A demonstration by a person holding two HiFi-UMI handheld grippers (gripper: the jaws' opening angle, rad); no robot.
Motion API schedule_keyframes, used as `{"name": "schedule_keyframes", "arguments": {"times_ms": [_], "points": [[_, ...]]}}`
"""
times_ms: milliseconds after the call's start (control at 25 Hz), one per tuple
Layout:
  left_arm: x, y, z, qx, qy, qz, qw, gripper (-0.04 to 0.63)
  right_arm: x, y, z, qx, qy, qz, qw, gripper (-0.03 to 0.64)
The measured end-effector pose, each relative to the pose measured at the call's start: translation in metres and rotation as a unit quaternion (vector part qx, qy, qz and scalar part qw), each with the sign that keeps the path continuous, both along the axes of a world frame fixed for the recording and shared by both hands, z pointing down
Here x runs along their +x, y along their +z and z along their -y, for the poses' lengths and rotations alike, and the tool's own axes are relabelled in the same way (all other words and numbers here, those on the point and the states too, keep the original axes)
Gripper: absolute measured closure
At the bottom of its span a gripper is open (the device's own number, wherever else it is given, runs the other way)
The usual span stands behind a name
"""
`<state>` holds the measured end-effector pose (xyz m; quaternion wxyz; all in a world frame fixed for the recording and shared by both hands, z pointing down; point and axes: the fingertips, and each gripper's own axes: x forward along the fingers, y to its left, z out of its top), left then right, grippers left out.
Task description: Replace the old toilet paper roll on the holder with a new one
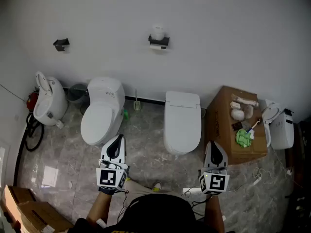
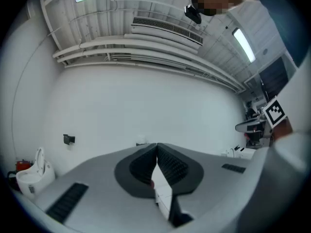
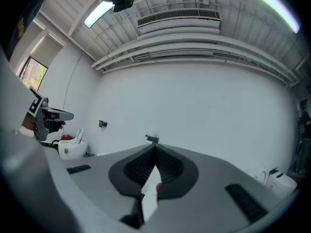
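A white toilet paper roll sits on a black holder high on the white wall, far ahead of both grippers. The same holder shows just above the jaw tips in the right gripper view. In the left gripper view only a faint bit of the holder peeks over the jaws. My left gripper is held level over the floor in front of the left toilet, shut and empty. My right gripper hovers beside the middle toilet, also shut with nothing between its jaws.
Two white toilets stand against the wall. A second black holder is mounted further left. A cardboard box at the right carries white items and a green cloth. Another white fixture and a black hose sit at the left.
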<state>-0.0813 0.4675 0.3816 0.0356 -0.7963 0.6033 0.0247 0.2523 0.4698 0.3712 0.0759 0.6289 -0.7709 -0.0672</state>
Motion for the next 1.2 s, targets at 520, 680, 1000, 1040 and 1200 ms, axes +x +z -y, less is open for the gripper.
{"name": "schedule_keyframes", "arguments": {"times_ms": [520, 680, 1000, 1040, 1200], "points": [[0.013, -0.018, 0.003, 0.016, -0.002, -0.013, 0.9998, 0.583, -0.031, -0.012, 0.020, 0.023, -0.050, -0.021, 0.998, 0.621], [0.013, -0.021, 0.002, 0.021, -0.001, -0.013, 0.9997, 0.583, -0.033, -0.010, 0.024, 0.014, -0.045, -0.045, 0.998, 0.621], [0.010, -0.013, 0.006, 0.001, -0.011, -0.002, 0.9999, 0.581, 0.003, -0.006, 0.025, 0.005, -0.009, -0.006, 1.000, 0.620], [0.010, -0.014, 0.007, 0.002, -0.013, -0.004, 0.9999, 0.580, 0.006, -0.006, 0.025, 0.007, -0.007, -0.003, 1.000, 0.616], [0.012, -0.012, 0.013, -0.008, -0.014, -0.014, 0.9998, 0.473, 0.014, -0.008, 0.027, 0.010, -0.003, 0.002, 1.000, 0.550]]}}
